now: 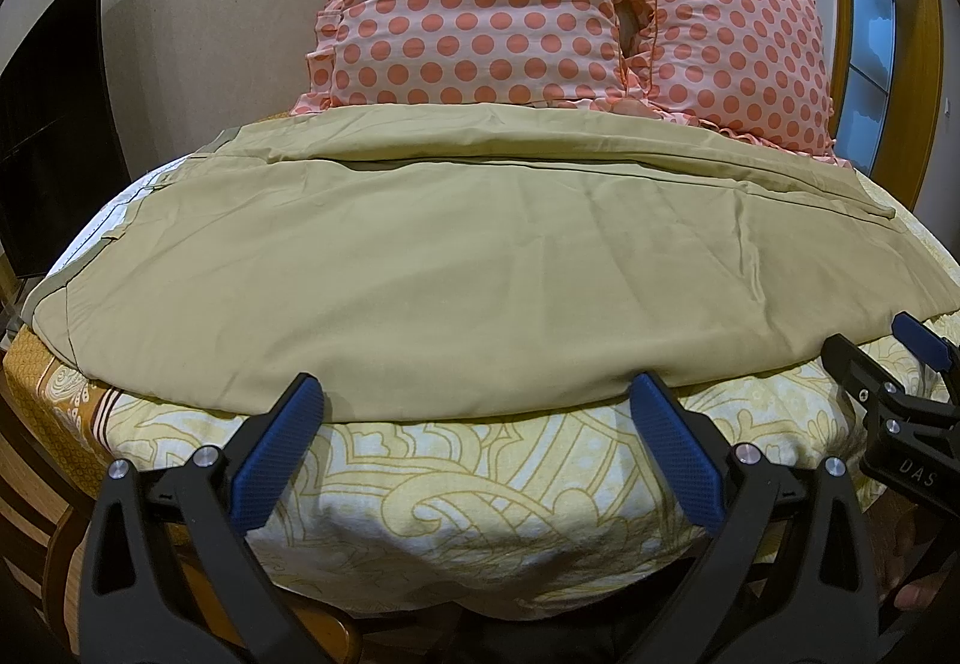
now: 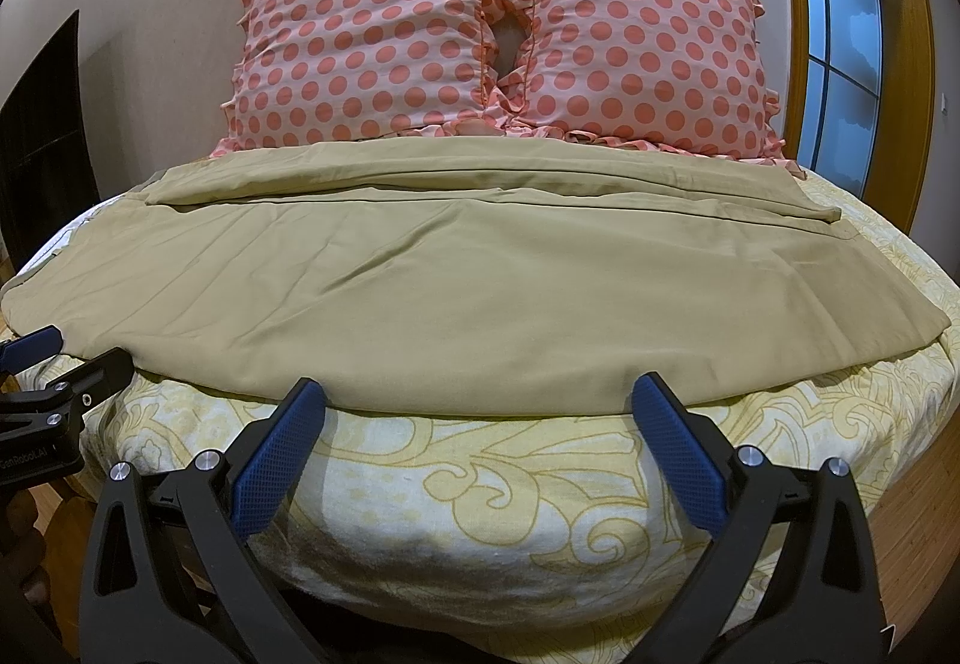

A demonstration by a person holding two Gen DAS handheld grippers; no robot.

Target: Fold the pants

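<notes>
Hovering at the near edge of the bed (image 1: 480, 490), the left gripper (image 1: 477, 394) has its jaws spread wide, holding nothing; the blue-padded fingertips (image 1: 306, 394) sit just over the near hem of the pants (image 1: 456, 268), though whether they touch the cloth cannot be told. Beside it, the right gripper (image 2: 480, 394) matches that pose, jaws wide and bare, its tips at the same hem further along. Each tool shows at the border of the other's view: the right one at the far right edge of the left wrist view, the left one at the far left edge of the right wrist view.

Under both lies a bedsheet (image 2: 510, 490) printed with yellow scrolls on white, curving down over the mattress edge toward the cameras.

Beyond the fingertips, the khaki pants are spread flat across the bed, running side to side. The waistband with its pale lining (image 1: 120, 211) lies to the left, and the leg ends to the right. One leg lies nearer and the other behind it, a long seam line between them. Shallow creases run over the nearer leg.

Past the pants, two pink pillows (image 2: 372, 46) with coral dots and ruffled edges lean side by side against the wall. A wood-framed window (image 2: 840, 34) stands at far right, and a dark panel (image 1: 54, 124) at far left.
</notes>
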